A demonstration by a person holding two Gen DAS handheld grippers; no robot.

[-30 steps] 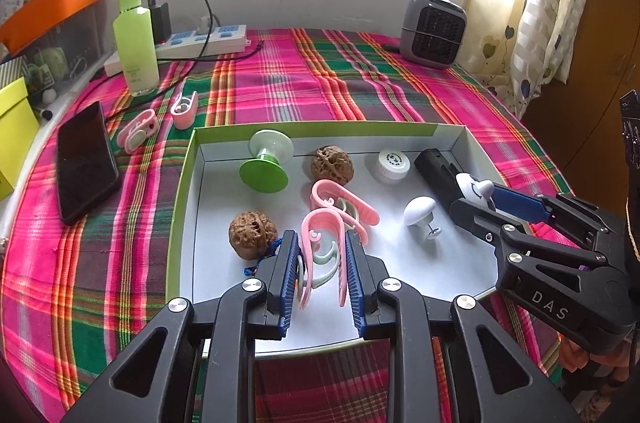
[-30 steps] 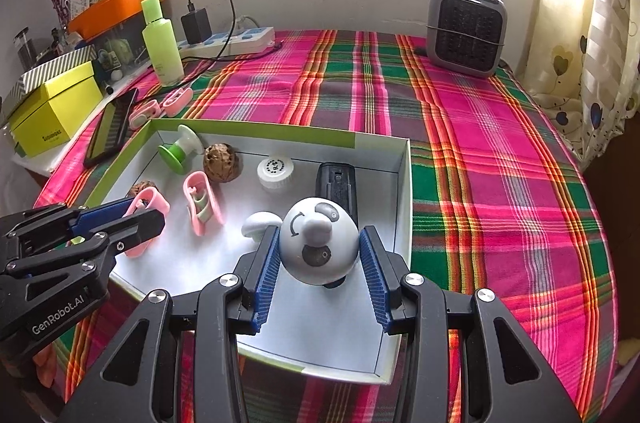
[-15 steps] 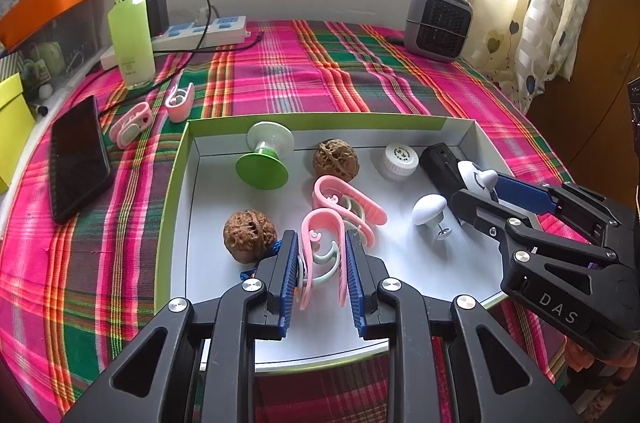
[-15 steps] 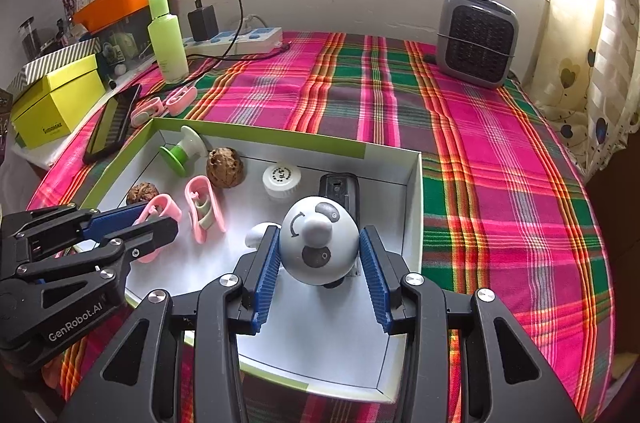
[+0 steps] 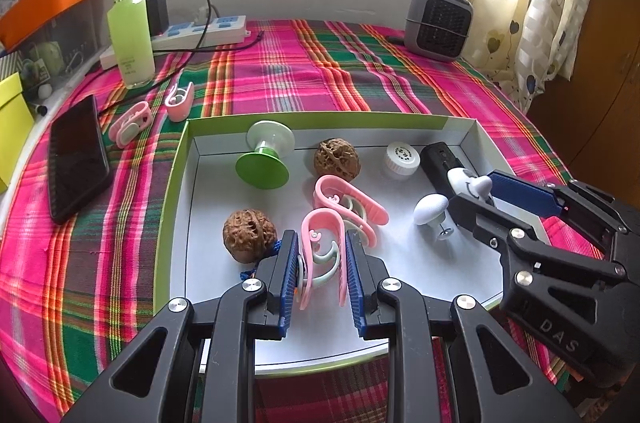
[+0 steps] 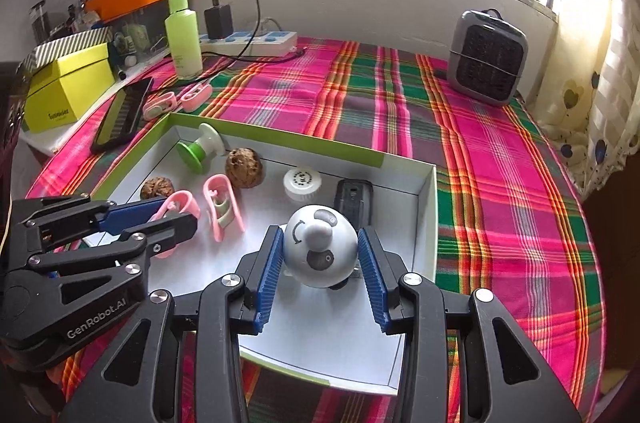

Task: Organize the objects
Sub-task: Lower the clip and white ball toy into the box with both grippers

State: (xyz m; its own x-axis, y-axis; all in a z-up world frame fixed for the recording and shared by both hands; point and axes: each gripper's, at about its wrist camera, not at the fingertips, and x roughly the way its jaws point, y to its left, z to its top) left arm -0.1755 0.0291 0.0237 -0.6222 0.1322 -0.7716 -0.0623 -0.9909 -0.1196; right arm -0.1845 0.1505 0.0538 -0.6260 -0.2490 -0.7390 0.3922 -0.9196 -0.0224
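Observation:
A shallow white box with a green rim (image 5: 182,159) (image 6: 426,207) sits on the plaid cloth. My left gripper (image 5: 322,257) is shut on a pink clip (image 5: 322,243) above the box's near side; it also shows in the right wrist view (image 6: 176,213). My right gripper (image 6: 320,259) is shut on a white round toy (image 6: 320,249) over the box's right part; it shows in the left wrist view (image 5: 468,183). In the box lie a second pink clip (image 5: 348,199), two walnuts (image 5: 248,235) (image 5: 336,159), a green spool (image 5: 264,155), a white cap (image 5: 402,159), a black case (image 5: 438,159) and a white mushroom-shaped piece (image 5: 430,207).
Outside the box, two more pink clips (image 5: 132,121) (image 5: 180,97), a black phone (image 5: 76,155), a green bottle (image 5: 130,27), a power strip (image 5: 200,31) and a yellow box (image 6: 68,89) are at the left. A grey heater (image 6: 486,57) stands at the back right.
Both grippers have risen slightly and drawn back with their objects still held. The objects in the box have not moved.

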